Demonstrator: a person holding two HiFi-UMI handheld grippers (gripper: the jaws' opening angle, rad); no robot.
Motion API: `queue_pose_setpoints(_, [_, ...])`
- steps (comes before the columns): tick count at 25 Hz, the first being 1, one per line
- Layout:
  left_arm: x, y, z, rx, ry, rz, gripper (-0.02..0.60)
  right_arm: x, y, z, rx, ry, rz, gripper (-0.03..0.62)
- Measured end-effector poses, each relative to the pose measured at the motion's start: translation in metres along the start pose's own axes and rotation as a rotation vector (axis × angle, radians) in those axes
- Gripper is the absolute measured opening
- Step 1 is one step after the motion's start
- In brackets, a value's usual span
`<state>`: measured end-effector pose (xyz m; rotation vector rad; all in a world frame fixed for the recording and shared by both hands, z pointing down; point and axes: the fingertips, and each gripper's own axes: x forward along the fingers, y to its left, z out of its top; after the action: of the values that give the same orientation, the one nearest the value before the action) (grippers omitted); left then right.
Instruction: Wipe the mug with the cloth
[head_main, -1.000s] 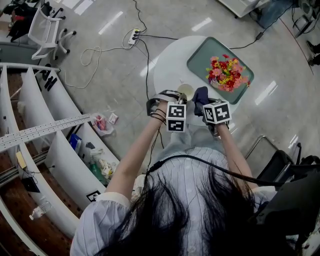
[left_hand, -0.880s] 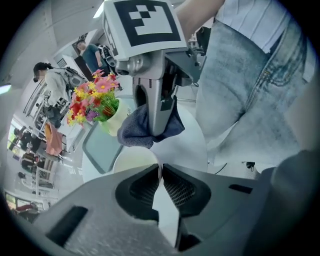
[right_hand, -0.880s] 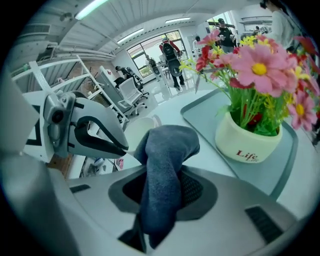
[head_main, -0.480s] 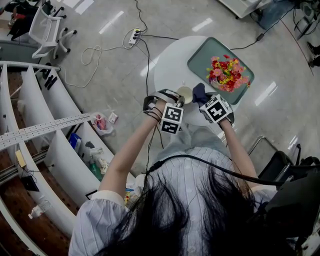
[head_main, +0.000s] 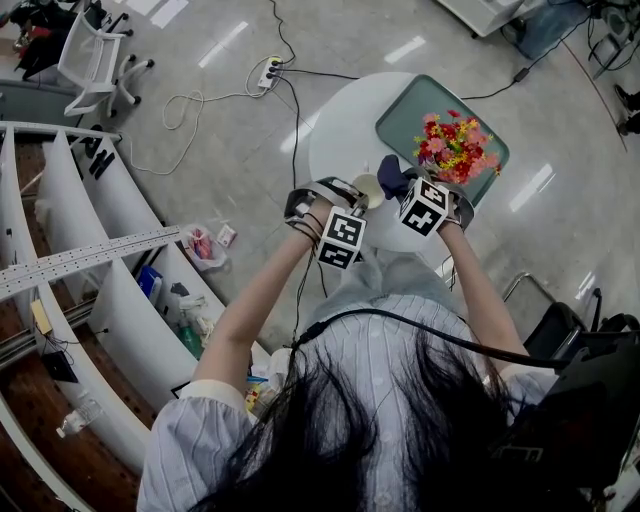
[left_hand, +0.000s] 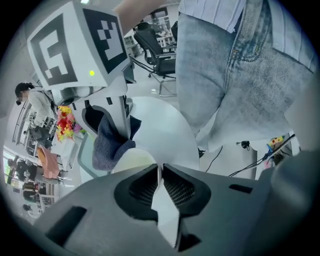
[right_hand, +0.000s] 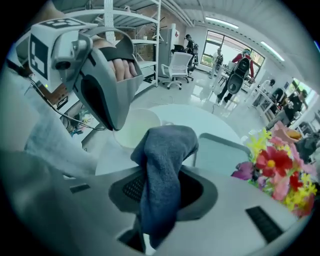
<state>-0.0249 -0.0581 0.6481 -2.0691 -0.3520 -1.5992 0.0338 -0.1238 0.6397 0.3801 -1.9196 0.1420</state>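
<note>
Over the near side of the one round white table (head_main: 335, 125), I had both hand-held grippers brought close together, each carrying its single marker cube. My left gripper (left_hand: 161, 172) was clamped tight on the one cream mug (left_hand: 131, 159): a thin white piece of it stood pinched between the jaws, though I could not tell whether that was the wall or the handle. The mug's open mouth faced up, just past those jaws. I could not tell whether the mug rested on the table or hung above it.

My right gripper (right_hand: 159, 192) was closed on the one dark blue cloth (right_hand: 162, 165), which rose out of the jaws in a folded bunch and drooped forward toward the mug. From the head view the cloth sat just beside the mug on its right; whether they touched I could not tell.

Farther back on the table lay one teal tray (head_main: 405, 112), and on it one bunch of red, pink and yellow flowers (head_main: 455, 145), well apart from the mug.

On the floor beyond the table I saw one white power strip (head_main: 268, 72) with cables running from it, and one white office chair (head_main: 90, 60).
</note>
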Motion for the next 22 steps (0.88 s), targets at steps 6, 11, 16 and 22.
queue_pose_setpoints(6, [0.000,-0.004,-0.001,0.094,0.005,-0.027,0.035,0.003,-0.005,0.006,-0.074,0.010,0.003,0.124])
queue_pose_setpoints(11, [0.000,-0.009,-0.002,0.219,0.017,-0.047,0.035,0.006,-0.008,0.010,-0.120,0.012,0.000,0.124])
queue_pose_setpoints(16, [-0.003,-0.012,-0.003,0.336,0.034,-0.059,0.035,0.005,-0.009,0.015,-0.134,0.019,0.001,0.124])
queue_pose_setpoints(22, [-0.003,-0.011,-0.006,0.438,0.070,-0.035,0.035,0.007,-0.013,0.017,-0.124,0.028,-0.014,0.124])
